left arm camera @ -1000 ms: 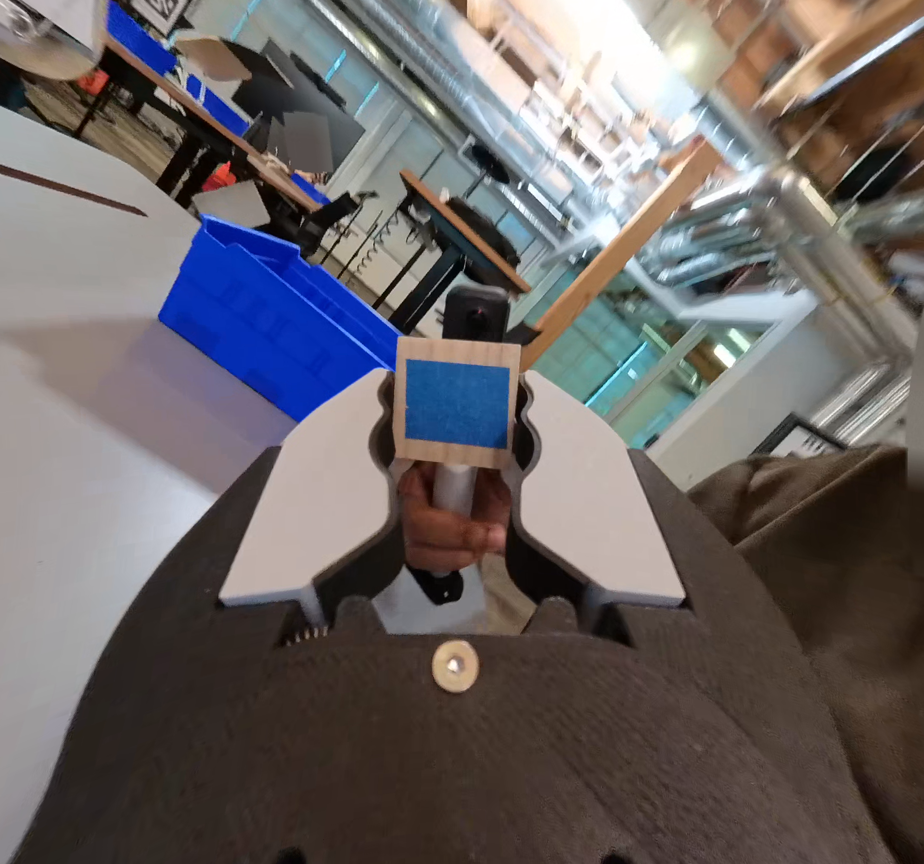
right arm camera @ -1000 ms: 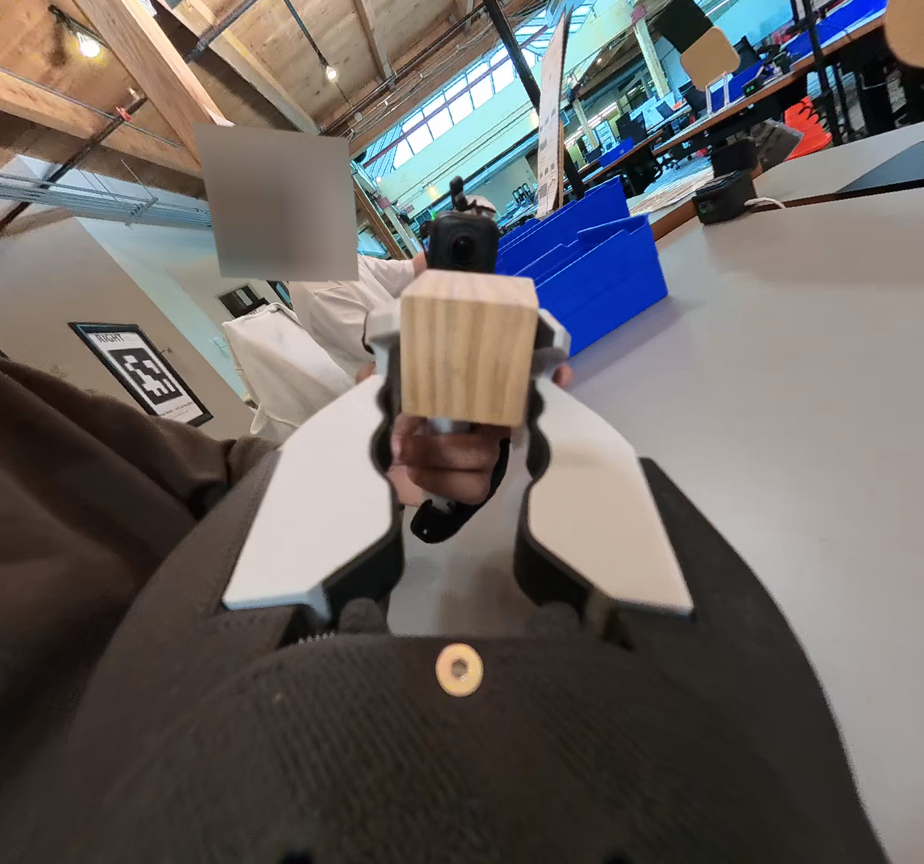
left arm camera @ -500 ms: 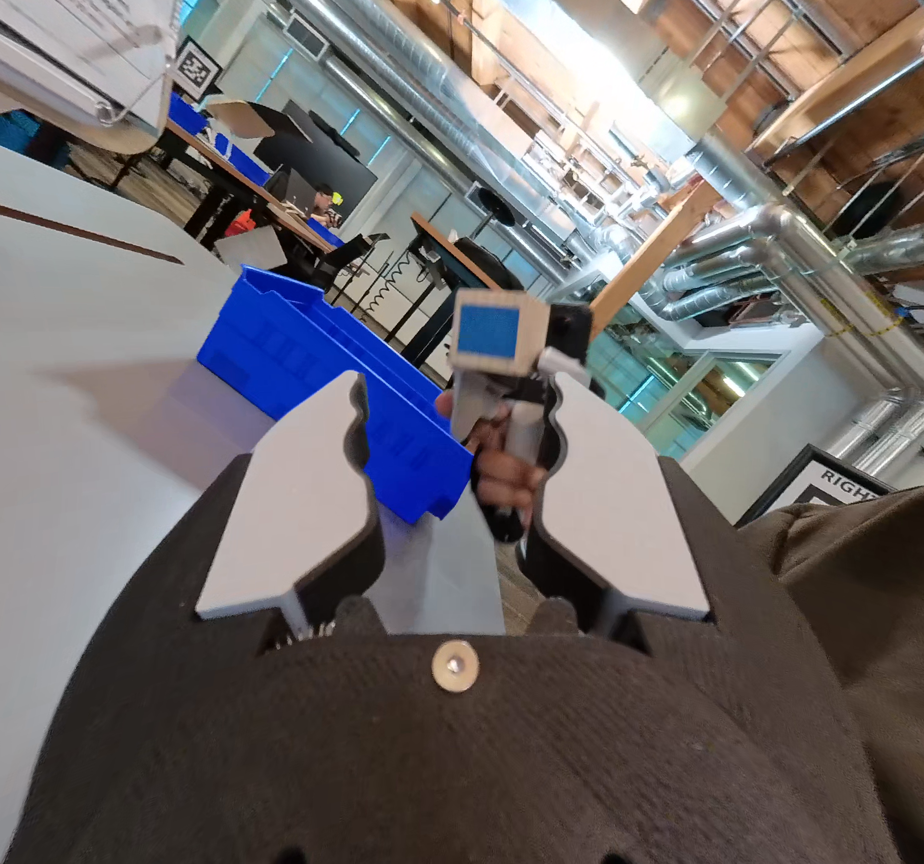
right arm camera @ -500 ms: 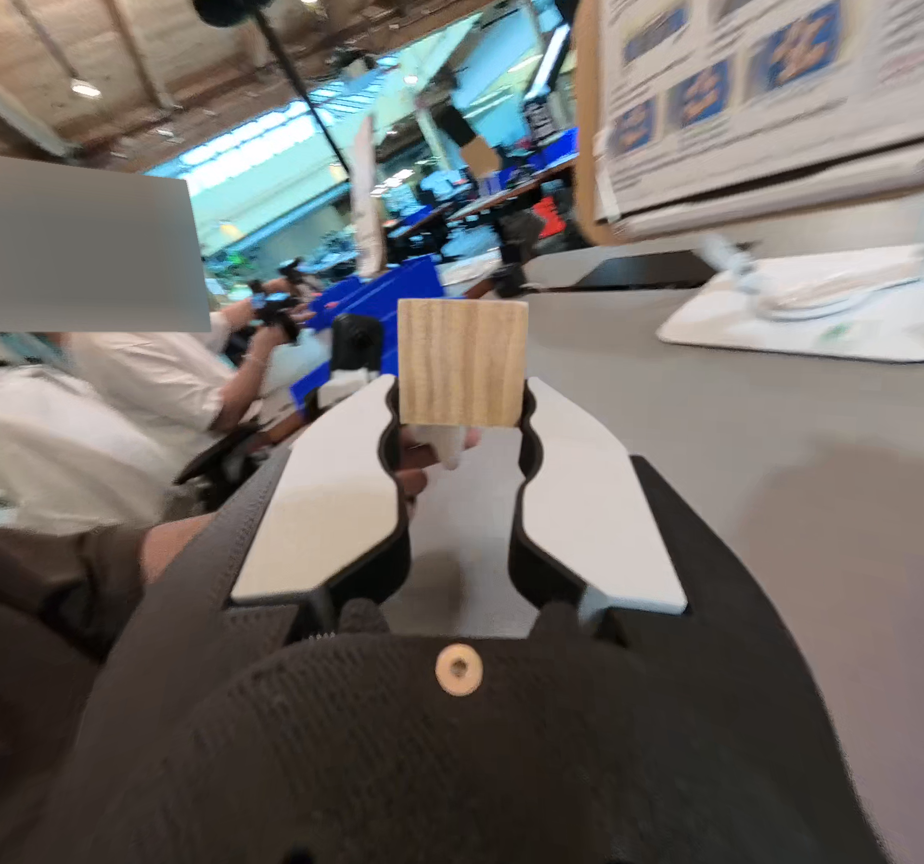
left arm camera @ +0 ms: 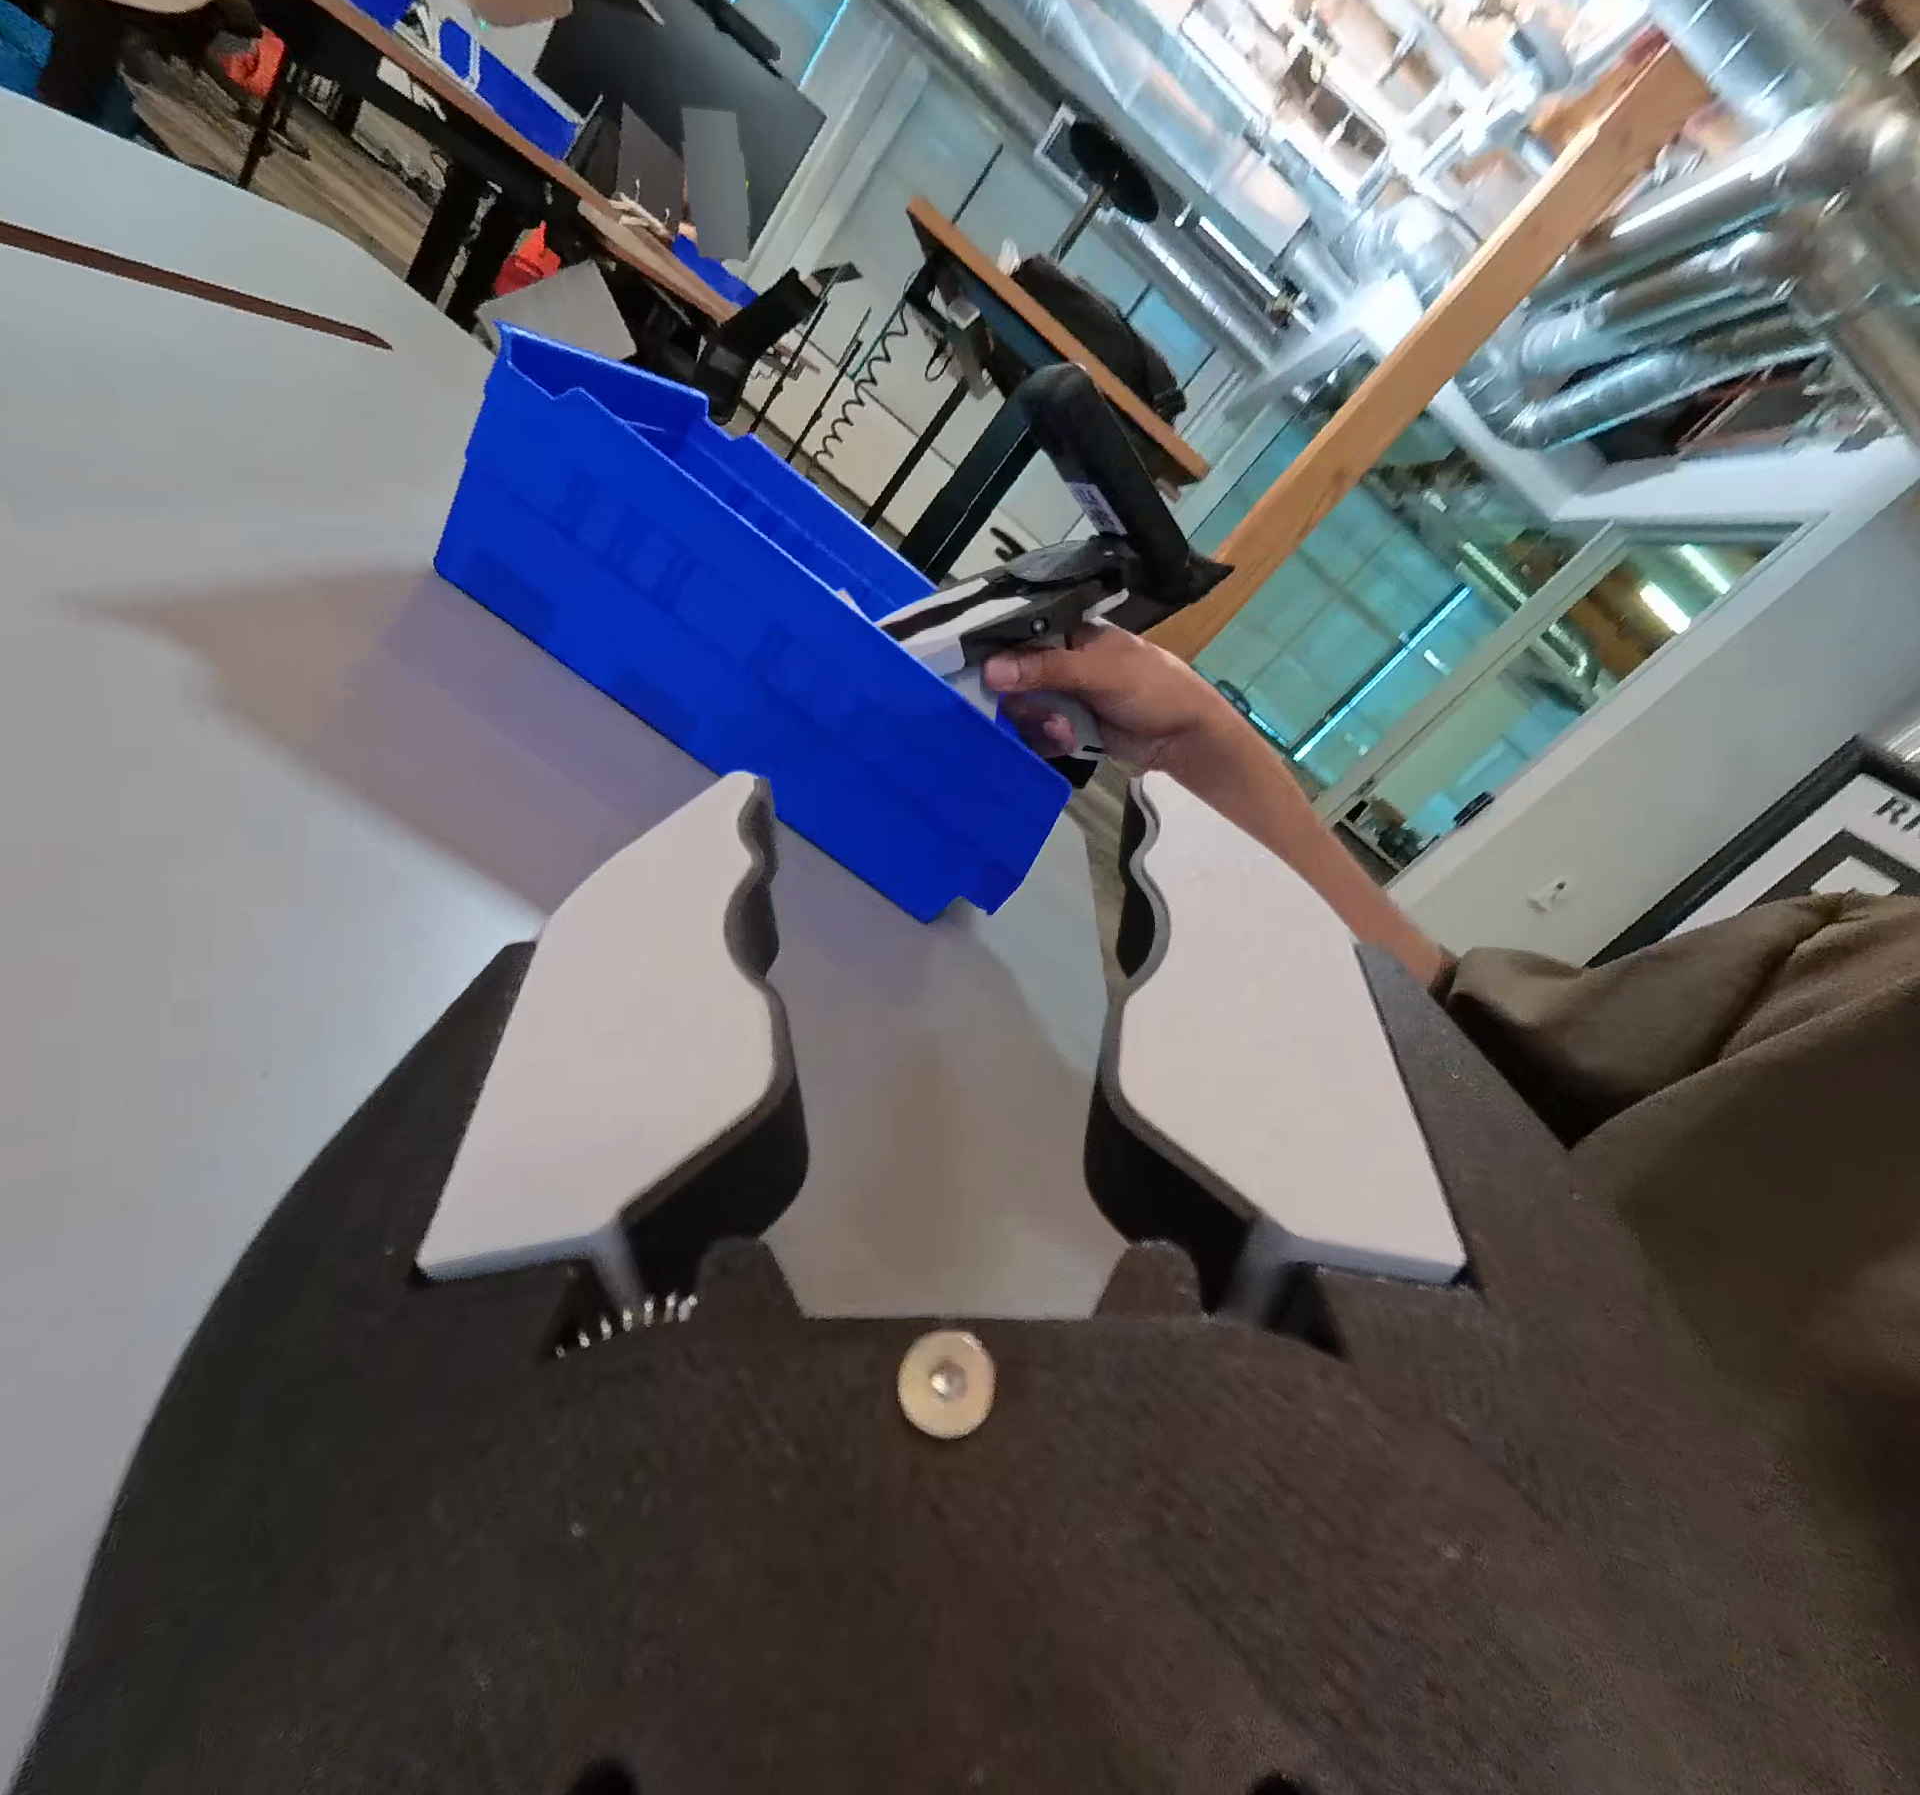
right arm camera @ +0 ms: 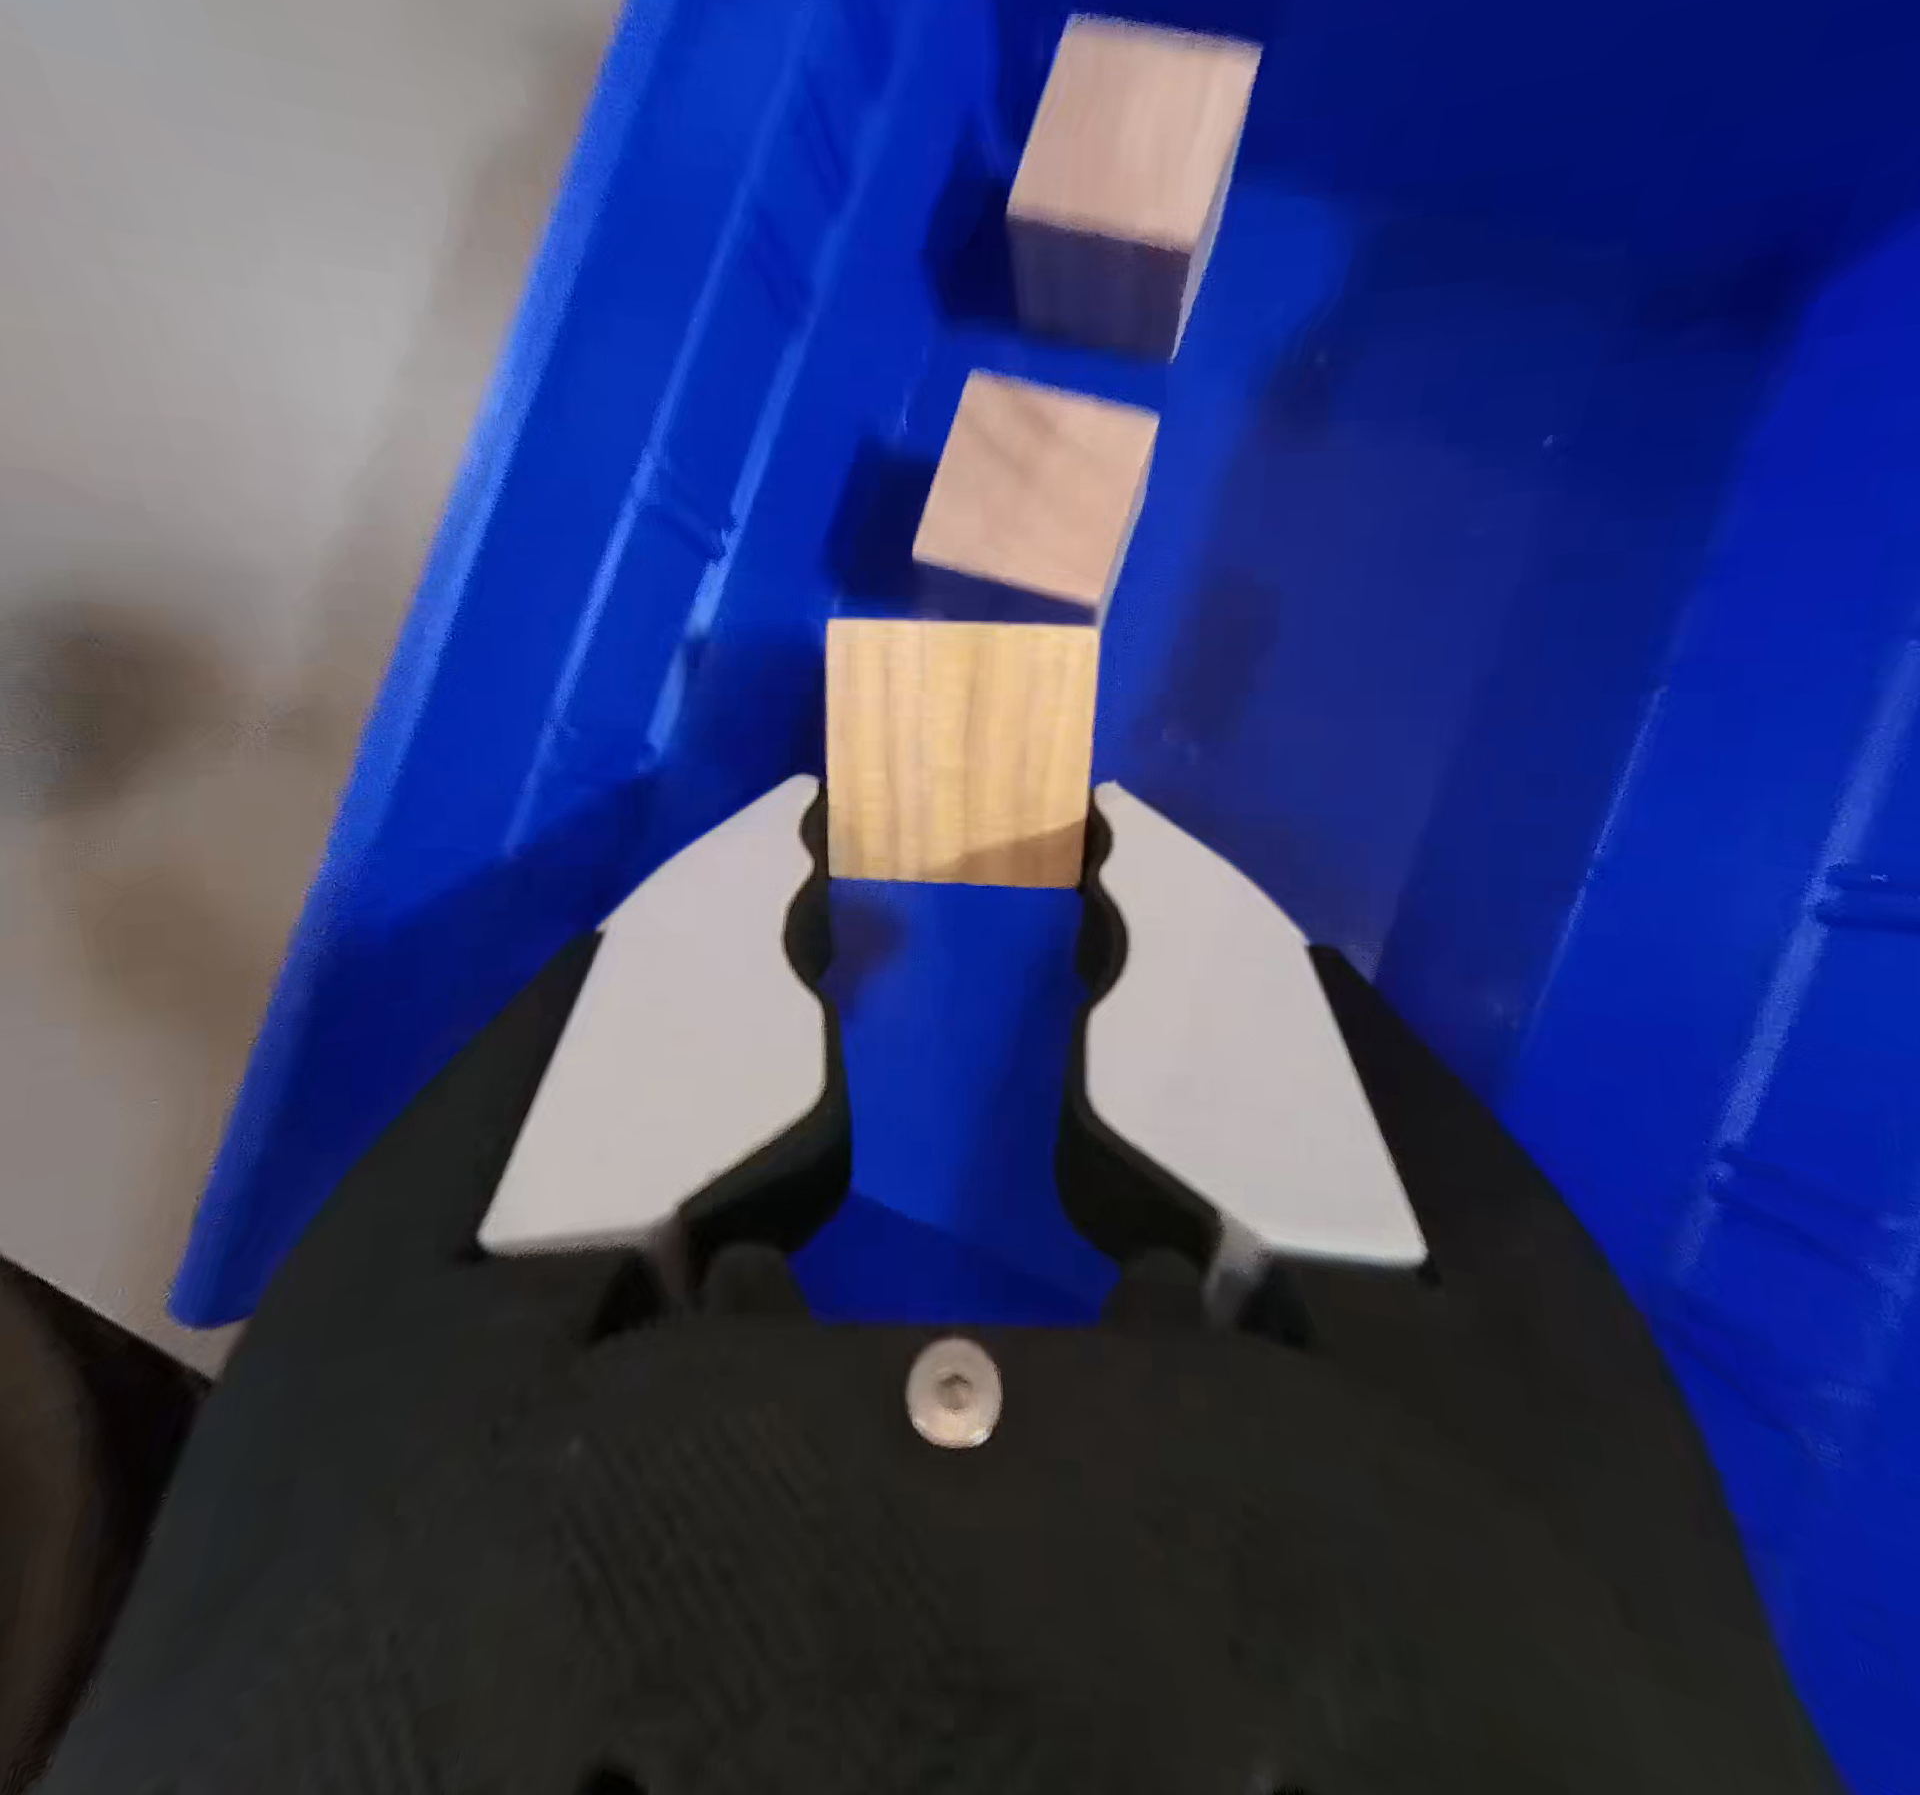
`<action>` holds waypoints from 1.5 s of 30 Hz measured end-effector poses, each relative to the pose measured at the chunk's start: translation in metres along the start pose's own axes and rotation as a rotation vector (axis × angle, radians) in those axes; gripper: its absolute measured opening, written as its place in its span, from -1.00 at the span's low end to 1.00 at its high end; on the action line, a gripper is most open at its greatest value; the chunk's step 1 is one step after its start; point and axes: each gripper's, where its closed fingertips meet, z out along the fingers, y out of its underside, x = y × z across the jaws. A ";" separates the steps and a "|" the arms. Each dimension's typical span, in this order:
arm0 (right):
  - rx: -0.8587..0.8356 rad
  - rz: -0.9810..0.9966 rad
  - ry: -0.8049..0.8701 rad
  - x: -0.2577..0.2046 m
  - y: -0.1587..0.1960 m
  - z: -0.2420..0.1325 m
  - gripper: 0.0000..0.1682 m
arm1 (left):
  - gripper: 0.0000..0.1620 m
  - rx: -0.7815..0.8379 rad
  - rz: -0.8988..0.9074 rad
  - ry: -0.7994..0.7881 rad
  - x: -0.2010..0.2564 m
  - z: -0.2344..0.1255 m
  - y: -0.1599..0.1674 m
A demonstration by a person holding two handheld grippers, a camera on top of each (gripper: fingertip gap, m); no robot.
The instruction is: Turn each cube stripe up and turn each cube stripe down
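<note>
The held cube [right arm camera: 961,753] is a plain wooden block clamped between the tips of the right gripper [right arm camera: 958,815], with its bare wood-grain face toward the camera; no stripe shows on that face. The fingers [right arm camera: 686,1018] are closed to the width of the block and press on its two side faces. The block sits above the interior of the blue bin [right arm camera: 1558,602], near the bin's left wall.

Two further cubes lie on the bin floor in a line beyond the held one: the middle cube [right arm camera: 1034,493] just past it and the far cube [right arm camera: 1132,176] past that. Both show bare wood on top and are blurred.

The left gripper [left arm camera: 945,904] is spread wide and holds nothing. It hangs over the grey bench [left arm camera: 208,810], short of the bin's near corner. The person's right hand [left arm camera: 1101,696] grips the right gripper's handle over the bin.
</note>
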 end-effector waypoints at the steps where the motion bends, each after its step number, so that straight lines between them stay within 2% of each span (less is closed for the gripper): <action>1: -0.052 -0.033 0.014 -0.001 0.008 0.005 -0.45 | -0.22 -0.008 0.010 -0.003 0.000 0.001 0.001; 7: -0.220 -0.129 -0.047 -0.020 0.034 0.018 -0.45 | -0.22 -0.053 0.035 -0.016 -0.002 0.002 0.010; 9: -0.264 -0.136 -0.022 -0.017 0.042 0.020 -0.45 | -0.22 -0.053 0.021 -0.016 -0.004 0.001 0.011; 14: -0.298 -0.117 0.004 -0.014 0.045 0.019 -0.45 | -0.23 -0.050 -0.023 -0.036 -0.013 -0.004 0.012; 18: -0.267 -0.113 0.003 -0.011 0.038 0.013 -0.26 | -0.28 -0.013 -0.016 -0.061 -0.018 -0.010 0.004; 22: -0.121 -0.085 0.024 -0.004 0.008 -0.019 -0.20 | -0.30 0.018 0.028 -0.104 -0.021 -0.016 -0.004; 24: 0.034 -0.093 0.007 -0.015 -0.022 -0.047 -0.20 | -0.30 0.025 0.040 -0.133 -0.024 -0.018 -0.006; 28: 0.466 -0.157 -0.198 -0.090 -0.092 -0.114 -0.22 | -0.26 0.056 0.081 -0.247 -0.032 -0.018 -0.020; 31: 0.677 -0.204 -0.369 -0.155 -0.110 -0.135 -0.25 | -0.23 0.027 0.237 -0.381 -0.034 -0.027 -0.038; 35: 0.668 -0.225 -0.500 -0.225 -0.090 -0.089 -0.25 | -0.29 0.013 0.463 -0.770 -0.057 -0.076 -0.089; 39: 0.576 -0.231 -0.549 -0.267 -0.048 -0.026 -0.29 | -0.18 -0.149 0.593 -1.124 -0.084 -0.134 -0.125; 41: 0.563 -0.213 -0.594 -0.279 -0.032 -0.008 -0.29 | -0.21 -0.152 0.666 -1.242 -0.090 -0.152 -0.141; 42: 0.560 -0.199 -0.639 -0.284 -0.026 -0.004 -0.29 | -0.28 -0.126 0.698 -1.285 -0.090 -0.156 -0.150; 43: 0.556 -0.170 -0.676 -0.287 -0.023 -0.001 -0.29 | -0.34 -0.100 0.725 -1.313 -0.090 -0.158 -0.156; 45: 0.529 -0.100 -0.755 -0.290 -0.019 0.003 -0.26 | -0.35 -0.081 0.750 -1.326 -0.091 -0.156 -0.162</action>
